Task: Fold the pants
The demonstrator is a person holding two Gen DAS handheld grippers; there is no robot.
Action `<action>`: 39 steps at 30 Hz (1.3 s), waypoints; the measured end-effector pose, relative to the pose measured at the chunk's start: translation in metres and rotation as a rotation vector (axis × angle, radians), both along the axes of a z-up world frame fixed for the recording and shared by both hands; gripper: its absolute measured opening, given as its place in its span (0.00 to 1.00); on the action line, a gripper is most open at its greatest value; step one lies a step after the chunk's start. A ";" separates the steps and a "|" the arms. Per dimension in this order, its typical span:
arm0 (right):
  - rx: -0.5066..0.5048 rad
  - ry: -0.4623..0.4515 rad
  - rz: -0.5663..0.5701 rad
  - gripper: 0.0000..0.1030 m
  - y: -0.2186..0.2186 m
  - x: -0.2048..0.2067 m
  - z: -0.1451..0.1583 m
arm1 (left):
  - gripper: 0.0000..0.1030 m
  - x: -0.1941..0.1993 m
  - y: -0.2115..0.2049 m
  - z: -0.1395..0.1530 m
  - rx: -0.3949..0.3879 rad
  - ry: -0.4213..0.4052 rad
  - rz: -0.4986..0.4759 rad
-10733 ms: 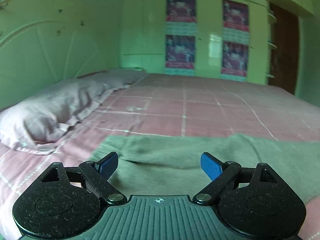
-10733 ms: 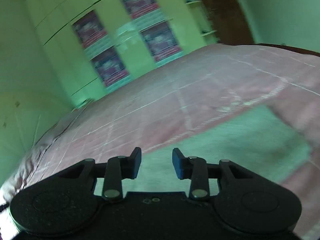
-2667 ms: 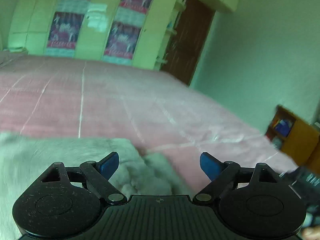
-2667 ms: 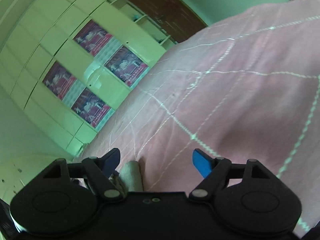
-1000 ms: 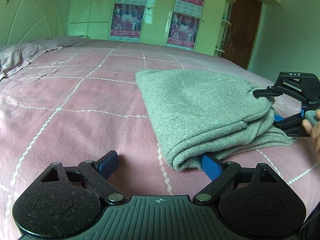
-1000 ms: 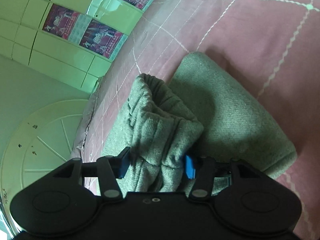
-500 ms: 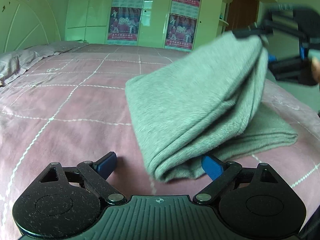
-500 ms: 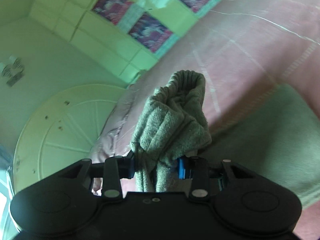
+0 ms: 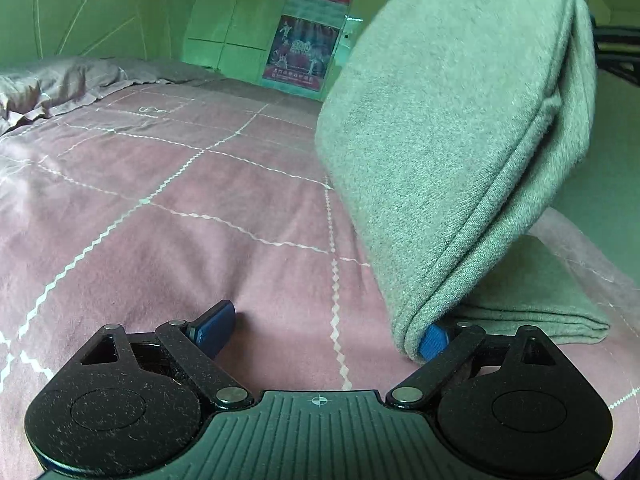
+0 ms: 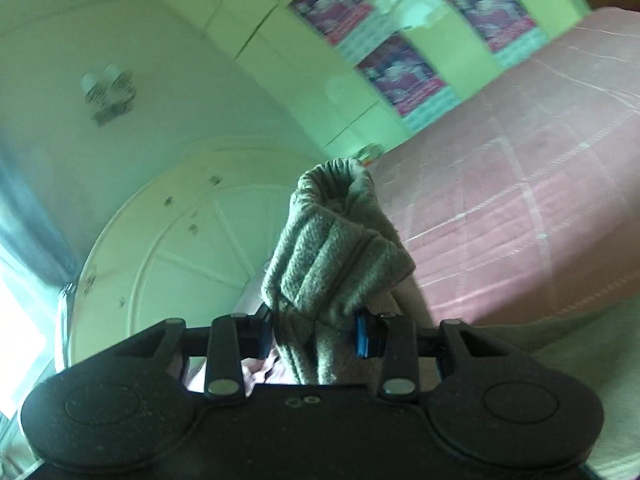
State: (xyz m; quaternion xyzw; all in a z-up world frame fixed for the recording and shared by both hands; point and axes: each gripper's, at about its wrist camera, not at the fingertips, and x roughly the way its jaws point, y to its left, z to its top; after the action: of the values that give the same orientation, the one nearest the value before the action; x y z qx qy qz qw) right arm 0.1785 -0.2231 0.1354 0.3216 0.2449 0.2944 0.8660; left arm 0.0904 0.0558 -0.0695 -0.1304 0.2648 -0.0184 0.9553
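Observation:
The grey knit pants (image 9: 452, 128) are folded into a thick pad. One end is lifted high at the upper right of the left wrist view, and the lower fold rests on the pink bed (image 9: 200, 216). My left gripper (image 9: 324, 330) is open, low over the bed, and its right fingertip (image 9: 434, 338) touches the near corner of the pants. My right gripper (image 10: 312, 336) is shut on a bunched ribbed end of the pants (image 10: 332, 248) and holds it up in the air.
A pillow (image 9: 48, 84) lies at the far left by the white headboard (image 10: 168, 248). Green wardrobe doors with posters (image 9: 308, 48) stand behind the bed. More grey cloth (image 10: 560, 356) lies below the right gripper.
My right gripper has lifted the gripped end of the pants higher and swung it toward the headboard side. My left gripper has moved closer to the near corner.

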 end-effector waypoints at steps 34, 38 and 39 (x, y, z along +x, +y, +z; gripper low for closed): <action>0.124 0.041 -0.239 0.28 -0.073 -0.028 -0.070 | 0.97 -0.010 0.007 -0.010 -0.096 -0.112 0.103; 0.190 0.249 -0.448 0.28 -0.114 -0.042 -0.154 | 0.97 -0.009 0.004 -0.010 -0.070 -0.113 0.099; 0.198 0.369 -0.491 0.26 -0.123 -0.042 -0.183 | 0.97 -0.009 0.001 -0.010 -0.052 -0.109 0.088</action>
State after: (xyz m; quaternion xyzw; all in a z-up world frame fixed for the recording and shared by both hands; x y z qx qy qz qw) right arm 0.1369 -0.3462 -0.0471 0.5018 0.2828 0.0359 0.8166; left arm 0.0817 0.0570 -0.0792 -0.1653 0.2057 0.0097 0.9645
